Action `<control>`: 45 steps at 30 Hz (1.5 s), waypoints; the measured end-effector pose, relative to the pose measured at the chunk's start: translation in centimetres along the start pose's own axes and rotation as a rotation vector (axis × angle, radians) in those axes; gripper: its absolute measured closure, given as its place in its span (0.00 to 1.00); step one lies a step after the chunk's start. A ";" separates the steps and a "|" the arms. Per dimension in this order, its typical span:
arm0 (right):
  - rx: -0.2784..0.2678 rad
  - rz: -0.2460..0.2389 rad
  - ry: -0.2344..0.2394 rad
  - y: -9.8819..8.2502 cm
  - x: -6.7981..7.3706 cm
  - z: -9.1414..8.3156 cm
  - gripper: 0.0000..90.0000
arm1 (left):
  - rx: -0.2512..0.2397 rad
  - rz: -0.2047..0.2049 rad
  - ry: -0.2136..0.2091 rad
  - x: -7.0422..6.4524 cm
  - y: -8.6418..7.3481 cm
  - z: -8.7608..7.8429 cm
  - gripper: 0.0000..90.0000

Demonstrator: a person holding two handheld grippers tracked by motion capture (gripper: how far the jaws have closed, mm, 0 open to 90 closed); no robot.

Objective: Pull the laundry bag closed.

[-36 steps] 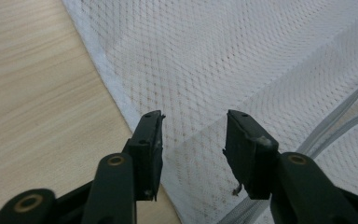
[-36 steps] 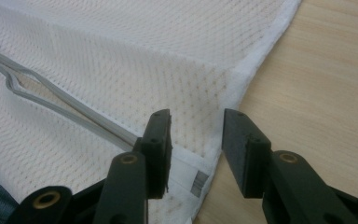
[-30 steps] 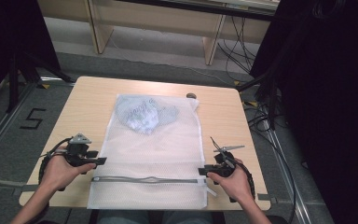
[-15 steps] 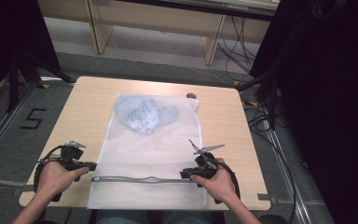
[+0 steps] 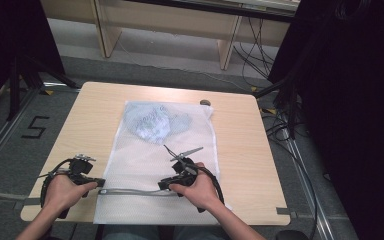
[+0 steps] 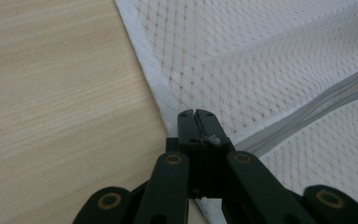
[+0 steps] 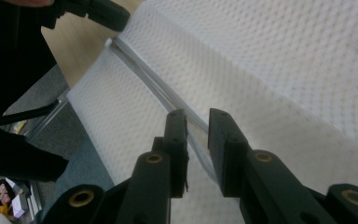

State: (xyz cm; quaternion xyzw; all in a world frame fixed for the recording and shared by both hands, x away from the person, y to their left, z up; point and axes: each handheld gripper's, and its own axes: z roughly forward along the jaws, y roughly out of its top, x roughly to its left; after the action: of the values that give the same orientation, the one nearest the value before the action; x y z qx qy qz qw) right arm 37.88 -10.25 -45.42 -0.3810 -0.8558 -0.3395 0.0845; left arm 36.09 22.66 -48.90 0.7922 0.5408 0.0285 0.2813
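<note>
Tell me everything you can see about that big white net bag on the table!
The white mesh bag lies flat on the wooden table, its near edge hanging over the front. It looks like thin netted fabric, with bluish crumpled cloth inside at the far end. A grey zipper runs across near the front. The left gripper is clamped on the zipper's end; the right gripper straddles it, jaws apart.

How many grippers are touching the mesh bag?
2. Left gripper is clamped on the mesh bag at the zipper's left end; right gripper straddles the zipper mid-bag.
</note>
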 end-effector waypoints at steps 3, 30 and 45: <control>-0.007 -0.010 0.018 0.5 0.5 0.6 0.87 | 0.004 -0.005 0.003 -0.1 0.0 0.1 0.99; -0.021 -0.059 0.070 3.8 5.2 8.9 0.84 | 0.020 -0.080 -0.001 0.2 -0.4 0.5 1.00; -0.005 -0.052 0.102 4.4 6.5 11.8 0.84 | 0.033 -0.054 0.004 0.5 -0.4 0.4 1.00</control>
State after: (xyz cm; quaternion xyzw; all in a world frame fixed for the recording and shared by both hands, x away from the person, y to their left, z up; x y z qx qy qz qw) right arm 37.84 3.31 -49.40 -0.3412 -0.8591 -0.3628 0.1181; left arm 36.13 23.03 -49.52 0.7818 0.5628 0.0137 0.2680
